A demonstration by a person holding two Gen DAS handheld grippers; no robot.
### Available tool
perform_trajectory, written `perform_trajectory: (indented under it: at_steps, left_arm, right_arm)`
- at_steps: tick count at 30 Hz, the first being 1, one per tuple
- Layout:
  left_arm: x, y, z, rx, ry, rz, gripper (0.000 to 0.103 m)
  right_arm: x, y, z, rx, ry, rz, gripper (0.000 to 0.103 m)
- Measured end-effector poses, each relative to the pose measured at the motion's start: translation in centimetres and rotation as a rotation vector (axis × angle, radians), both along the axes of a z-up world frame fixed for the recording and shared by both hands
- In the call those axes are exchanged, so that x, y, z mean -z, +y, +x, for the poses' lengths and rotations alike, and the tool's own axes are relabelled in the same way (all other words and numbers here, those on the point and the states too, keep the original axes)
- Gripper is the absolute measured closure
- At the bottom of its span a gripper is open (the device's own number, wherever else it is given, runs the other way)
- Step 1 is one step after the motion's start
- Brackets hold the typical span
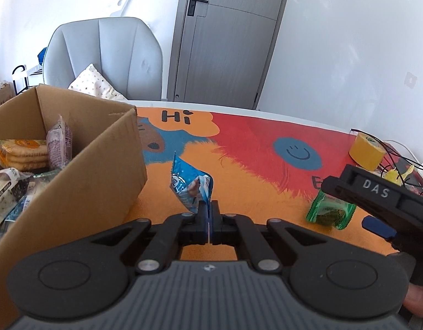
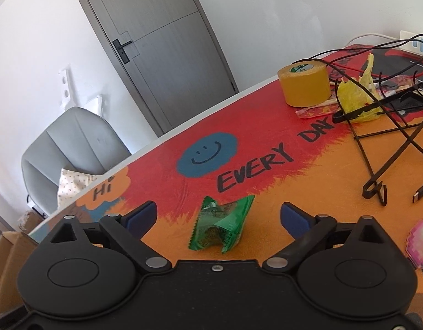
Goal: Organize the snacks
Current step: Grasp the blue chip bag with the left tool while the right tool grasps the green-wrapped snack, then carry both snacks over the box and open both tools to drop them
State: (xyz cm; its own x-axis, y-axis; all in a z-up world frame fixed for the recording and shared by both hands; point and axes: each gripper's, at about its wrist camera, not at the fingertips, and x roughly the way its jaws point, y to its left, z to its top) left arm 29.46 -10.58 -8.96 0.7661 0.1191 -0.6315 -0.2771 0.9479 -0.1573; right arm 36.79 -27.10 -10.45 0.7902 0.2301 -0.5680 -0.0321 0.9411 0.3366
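Our left gripper (image 1: 208, 209) has its two black fingers pressed together on the lower corner of a blue snack packet (image 1: 191, 185), which sticks up and leans left from the pinch, clear of the mat below it. We hold this gripper tilted downward over the orange part of the colourful table mat (image 1: 239, 143). Just to its left stands an open cardboard box (image 1: 101, 165), its near corner beside the raised packet. Inside the box we see a pack of round biscuits (image 1: 21, 152), a pale purple packet (image 1: 60, 143) standing on end, and more wrappers along the left edge that are too cramped to name.

Our right gripper (image 2: 218, 217) has its jaws spread wide, the blue pads (image 2: 294, 218) standing well apart. Between them, touched by neither pad, a crumpled green snack packet (image 2: 221, 227) lies flat on the orange area of the mat, just below the printed words EVERY DAY. This gripper also points downward at a slant. In the left wrist view it enters from the right edge, hovering right over the same green packet, with part of a hand (image 1: 417, 299) gripping it at the lower right corner.

Farther out on the right side of the table sit a yellow roll of tape (image 2: 305, 85), a crumpled yellow wrapper (image 2: 354, 96) and a tangle of black cables (image 2: 382, 148). Beyond the table stand a grey armchair (image 1: 104, 57) with a dotted cushion (image 1: 93, 84), and a grey door (image 1: 228, 35).
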Motion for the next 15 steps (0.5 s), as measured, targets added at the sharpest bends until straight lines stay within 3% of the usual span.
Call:
perform_trajectory:
  at_steps: [5, 7, 9, 10, 11, 15]
  left_arm:
    - [0.5, -0.7, 0.8, 0.005, 0.008, 0.004, 0.103]
    - [0.7, -1.0, 1.1, 0.009, 0.011, 0.005, 0.103]
    - [0.8, -1.3, 1.3, 0.011, 0.011, 0.011, 0.103]
    - [0.9, -1.4, 1.3, 0.012, 0.010, 0.013, 0.103]
    - [0.9, -1.4, 1.3, 0.013, 0.009, 0.015, 0.103]
    - [0.7, -1.4, 1.1, 0.013, 0.004, 0.025, 0.103]
  right_arm:
    - [0.7, 0.0, 0.1, 0.019, -0.020, 0.004, 0.016]
    - [0.9, 0.2, 0.2, 0.023, -0.019, -0.002, 0.025]
    - [1.4, 0.6, 0.4, 0.019, -0.002, -0.017, 0.045]
    - [1.4, 0.7, 0.2, 0.029, -0.016, -0.035, 0.050]
    - [1.4, 0.9, 0.2, 0.028, -0.013, -0.044, 0.067]
    - [1.5, 0.8, -0.3, 0.032, -0.006, -0.039, 0.071]
